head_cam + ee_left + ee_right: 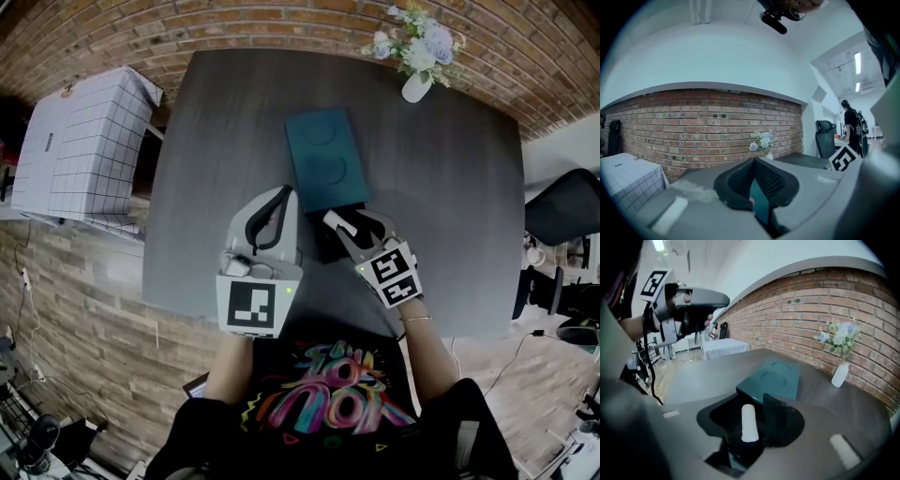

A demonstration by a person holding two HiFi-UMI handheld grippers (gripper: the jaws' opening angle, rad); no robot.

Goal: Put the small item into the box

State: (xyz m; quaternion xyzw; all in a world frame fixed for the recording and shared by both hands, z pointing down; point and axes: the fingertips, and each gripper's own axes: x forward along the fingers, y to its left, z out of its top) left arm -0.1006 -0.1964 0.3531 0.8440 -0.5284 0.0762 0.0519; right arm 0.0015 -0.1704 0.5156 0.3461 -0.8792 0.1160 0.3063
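Note:
A teal box lid [323, 157] lies flat on the dark grey table [450, 187]; in the right gripper view the lid [772, 379] sits just beyond the jaws. At the lid's near end is the dark open box [328, 246]. My right gripper [339, 225] is shut on a small white cylinder [749, 423], which it holds right over the dark box [736, 454]. My left gripper [278, 202] hovers to the left of the box, raised off the table, jaws together and nothing held. A thin teal sliver [760, 202] shows below its pads.
A white vase of pale flowers [417, 58] stands at the table's far right corner. A side table with a white checked cloth [84, 145] is off to the left, and a black office chair [562, 211] is on the right. A person [851, 126] stands far behind.

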